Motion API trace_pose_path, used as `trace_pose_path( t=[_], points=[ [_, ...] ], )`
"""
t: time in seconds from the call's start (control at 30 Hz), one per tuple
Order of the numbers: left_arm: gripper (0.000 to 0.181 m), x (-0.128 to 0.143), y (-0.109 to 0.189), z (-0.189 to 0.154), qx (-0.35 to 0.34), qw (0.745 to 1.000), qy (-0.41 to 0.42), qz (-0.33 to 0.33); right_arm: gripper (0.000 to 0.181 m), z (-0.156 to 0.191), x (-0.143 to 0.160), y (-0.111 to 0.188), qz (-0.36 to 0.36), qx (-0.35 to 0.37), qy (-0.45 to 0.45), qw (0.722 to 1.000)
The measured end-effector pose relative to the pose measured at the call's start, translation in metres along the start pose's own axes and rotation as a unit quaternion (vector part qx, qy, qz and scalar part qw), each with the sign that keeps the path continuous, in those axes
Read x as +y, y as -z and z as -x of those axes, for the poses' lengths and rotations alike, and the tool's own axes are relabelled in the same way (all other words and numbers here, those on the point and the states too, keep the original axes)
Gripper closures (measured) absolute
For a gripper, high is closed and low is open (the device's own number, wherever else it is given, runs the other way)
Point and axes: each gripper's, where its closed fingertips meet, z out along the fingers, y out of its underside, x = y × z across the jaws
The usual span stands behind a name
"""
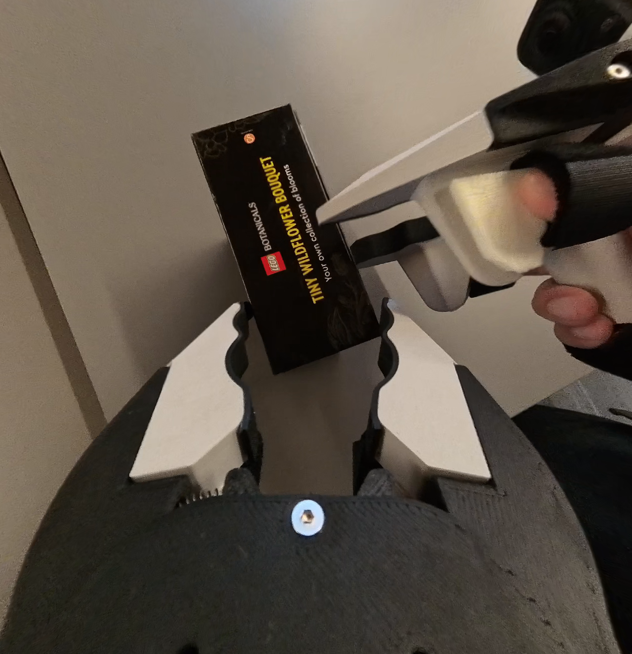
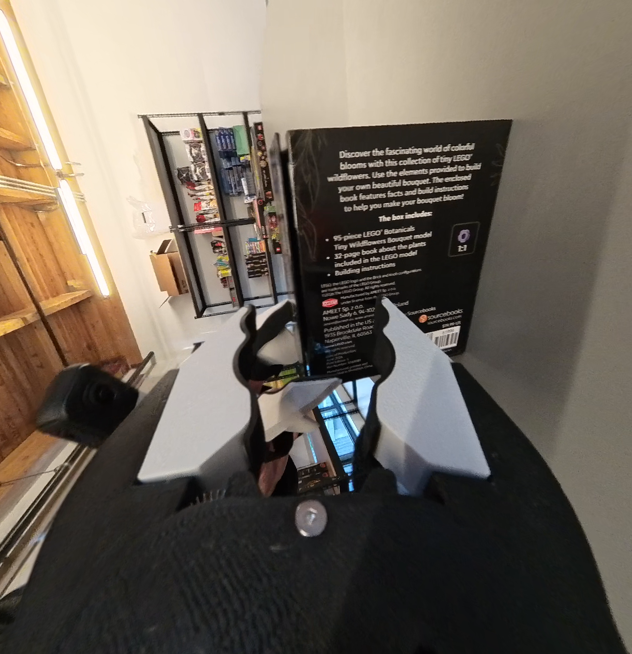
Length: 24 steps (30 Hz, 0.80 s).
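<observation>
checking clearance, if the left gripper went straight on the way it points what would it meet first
Most likely the narrow spine face of the black cardboard box, which sits right ahead between its open jaws; depth is unclear.

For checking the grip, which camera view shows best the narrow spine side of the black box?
The left wrist view: the black box turns its whole narrow side to that camera, between the left claw and the right claw. The right wrist view shows mostly its broad back face, against the grey wall.

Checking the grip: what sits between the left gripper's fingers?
The lower end of the black box sits between the left gripper's fingers, per the left wrist view.
</observation>
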Motion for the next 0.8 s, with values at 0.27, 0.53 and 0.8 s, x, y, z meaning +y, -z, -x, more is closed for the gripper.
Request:
trace_pose_path(
  t=[0.27, 0.53, 0.8],
  points=[
    [0.107, 0.0, -0.003, 0.001, -0.002, 1.0, -0.001, -0.004, 0.139, -0.014, -0.001, 0.001, -0.008, 0.032, -0.005, 0.999],
    [0.116, -0.009, 0.009, 0.006, 0.045, 0.998, 0.041, -0.023, 0.139, -0.016, 0.001, 0.003, -0.002, 0.022, -0.004, 1.0],
    [0.088, 0.007, -0.009, -0.008, 0.087, 0.994, 0.046, 0.052, 0.136, -0.018, 0.003, 0.003, -0.009, 0.02, -0.009, 1.0]
  ],
)
